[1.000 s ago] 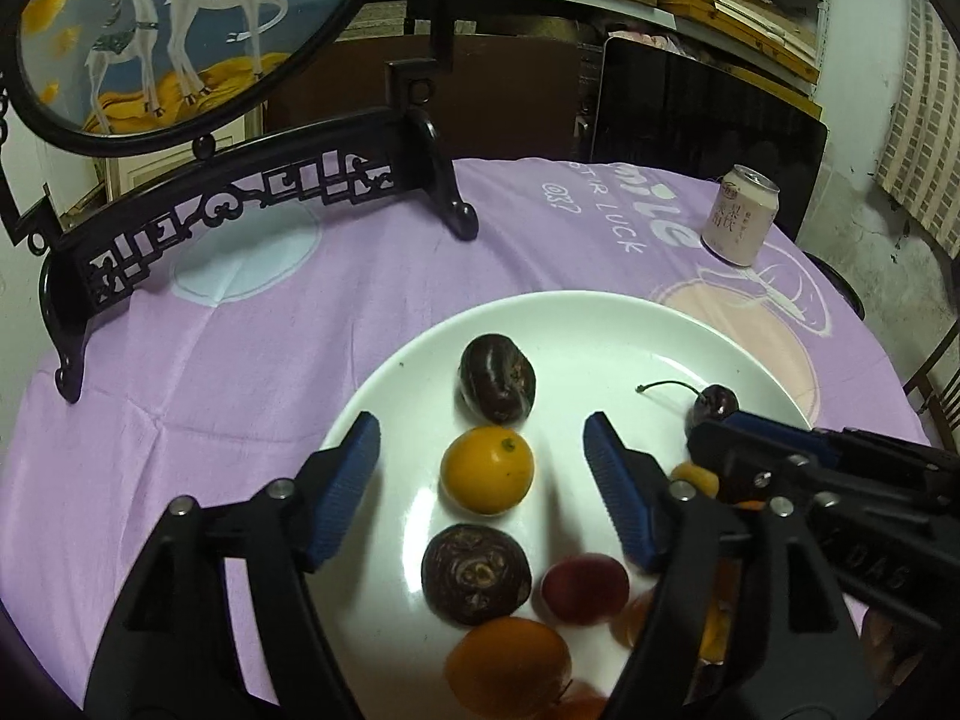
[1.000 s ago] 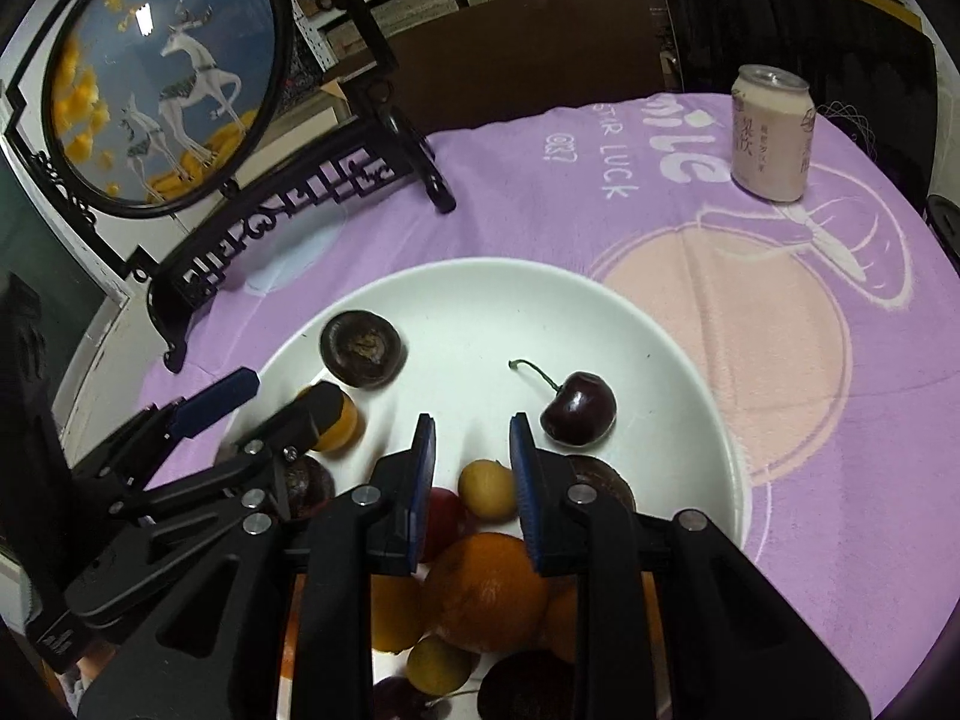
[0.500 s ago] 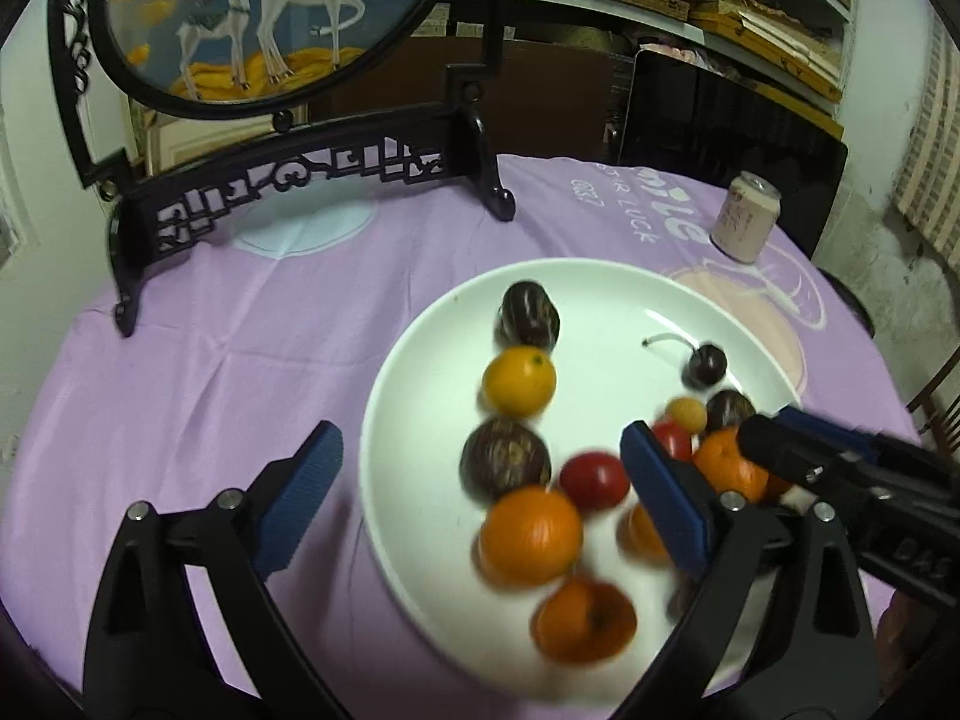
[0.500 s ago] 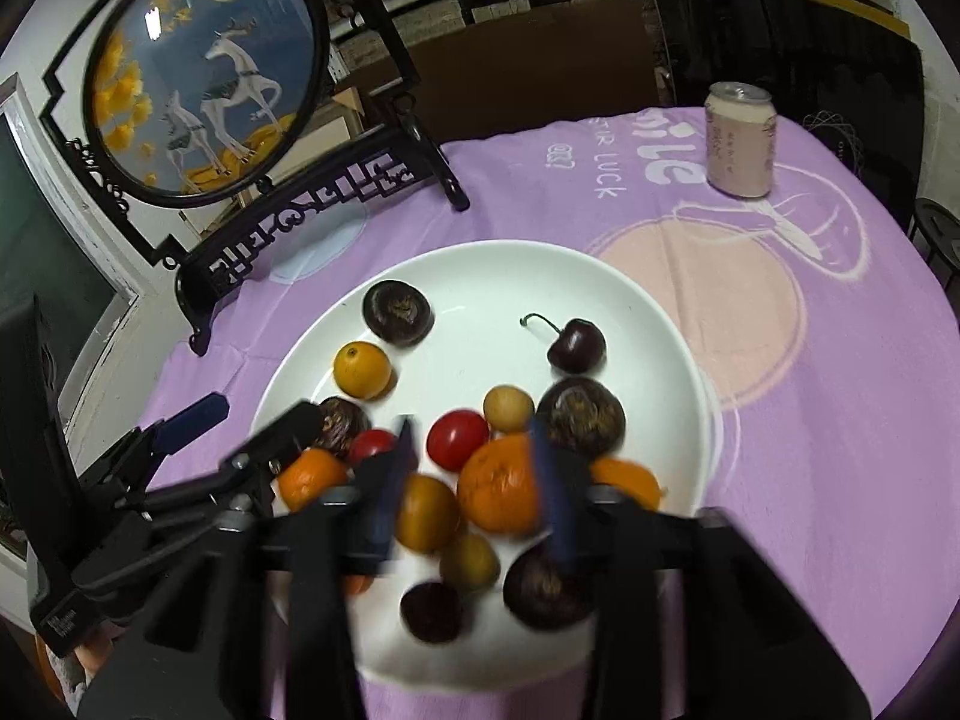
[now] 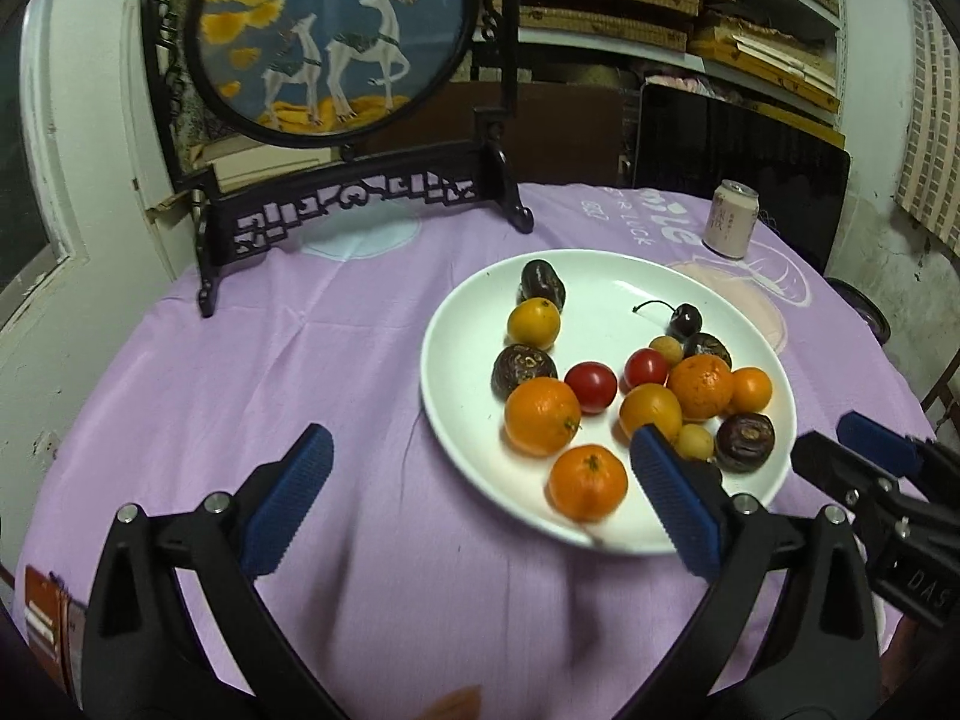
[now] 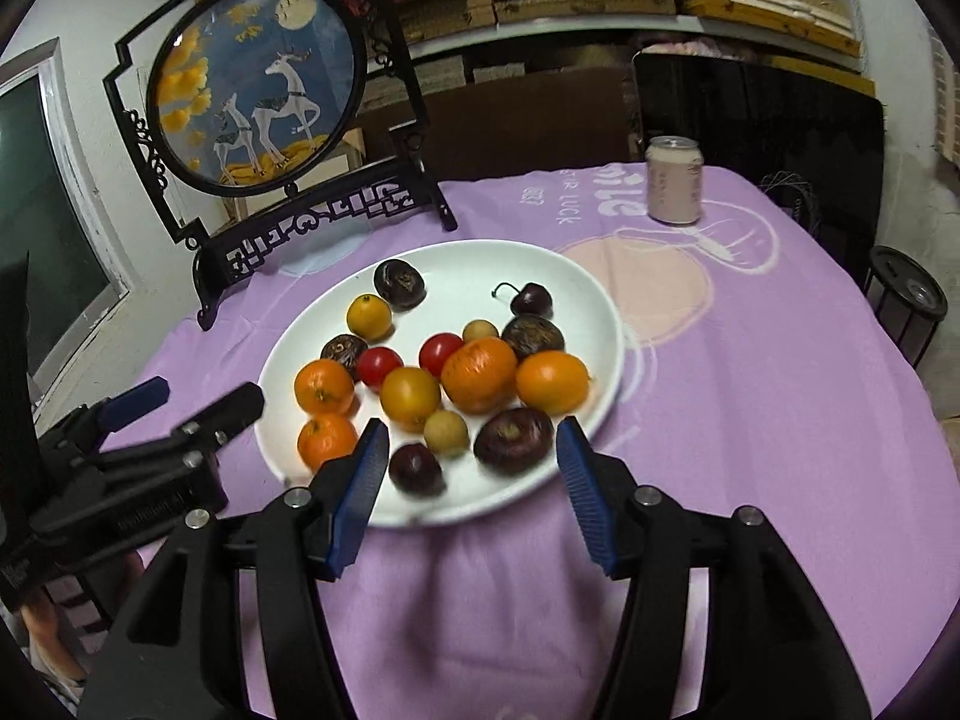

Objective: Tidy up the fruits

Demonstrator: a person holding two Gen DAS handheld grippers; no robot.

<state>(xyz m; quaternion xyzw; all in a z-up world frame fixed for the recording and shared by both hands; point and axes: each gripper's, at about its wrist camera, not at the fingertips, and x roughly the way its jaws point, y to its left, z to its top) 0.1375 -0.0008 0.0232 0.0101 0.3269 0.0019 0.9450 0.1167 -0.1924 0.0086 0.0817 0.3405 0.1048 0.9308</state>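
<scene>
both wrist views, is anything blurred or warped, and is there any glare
Left wrist view: fisheye bends the room's edges, corners go black; the plate near rim and the cloth by it smear, fruit stays fairly sharp. Right wrist view: same warp; the big orange and near fruit look soft. No strong glare, only a faint sheen on the plate.

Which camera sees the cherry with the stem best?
The right wrist view. There the cherry sits clear near the plate's far edge, its curled stem against bare white. The left wrist view shows the cherry too, stem included, but smaller and close to other fruit.
</scene>
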